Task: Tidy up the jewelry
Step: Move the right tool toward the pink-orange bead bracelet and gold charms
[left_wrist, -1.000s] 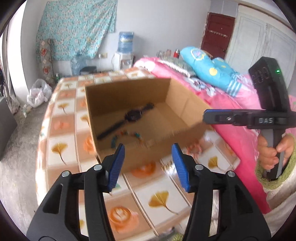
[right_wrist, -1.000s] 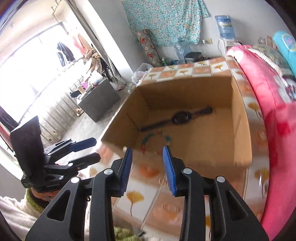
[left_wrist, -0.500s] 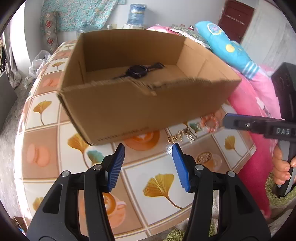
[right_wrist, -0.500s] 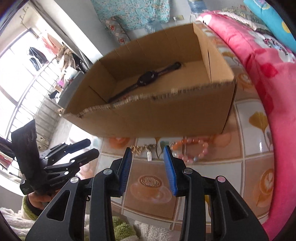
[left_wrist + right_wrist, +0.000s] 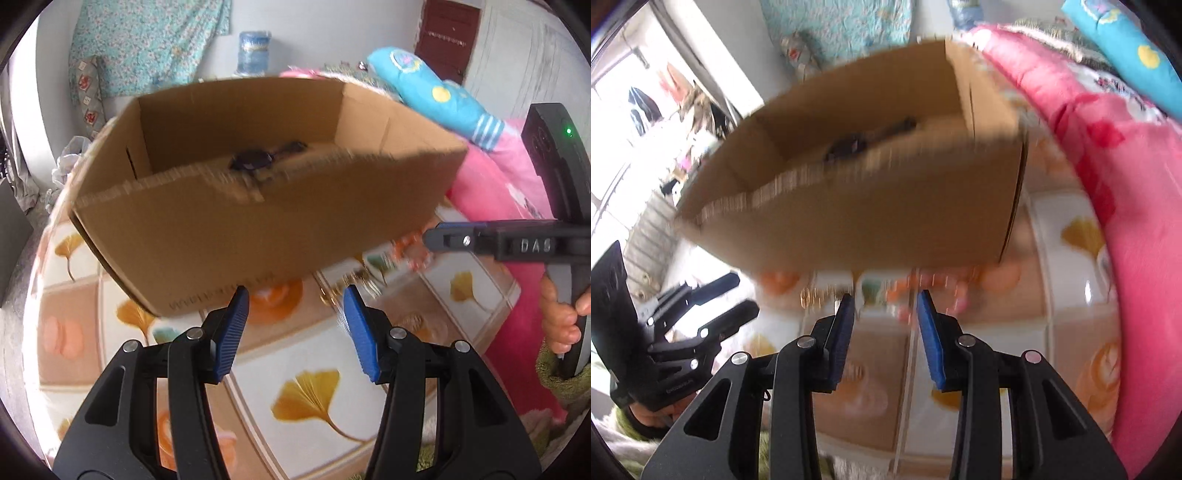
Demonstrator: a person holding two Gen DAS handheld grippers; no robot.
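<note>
My left hand-held gripper (image 5: 295, 314) points down at the surface (image 5: 317, 391), its blue pads (image 5: 231, 334) apart with nothing between them: open and empty. Just past its tips stands the box (image 5: 266, 221), open at the top, on the tiled cloth. Inside, on the box floor, I see a dark watch (image 5: 255, 161), only partly visible over the near wall. Right of the left gripper's right pad, beside the box's near right corner, a small gold trinket cluster (image 5: 351, 282) lies on the surface, blurred. Further right, an orange-pink bead bracelet (image 5: 413, 251) lies close under the tip of the other gripper, which reaches in from the right, a hand (image 5: 561, 321) on its handle. A pink bed (image 5: 495, 177) lies beyond.

From the right wrist view, the left gripper shows at far left, open. My right hand-held gripper (image 5: 886, 314) has a narrower gap; the pads do not meet and nothing sits between them, so open and empty. The gold cluster (image 5: 812, 295) lies just left of its left pad. The bracelet (image 5: 934, 291) lies just ahead and slightly right of the tips, against the foot of the box (image 5: 871, 206). Heavy blur here; I cannot tell whether the pads touch the beads. The watch (image 5: 849, 146) is inside the box.
</note>
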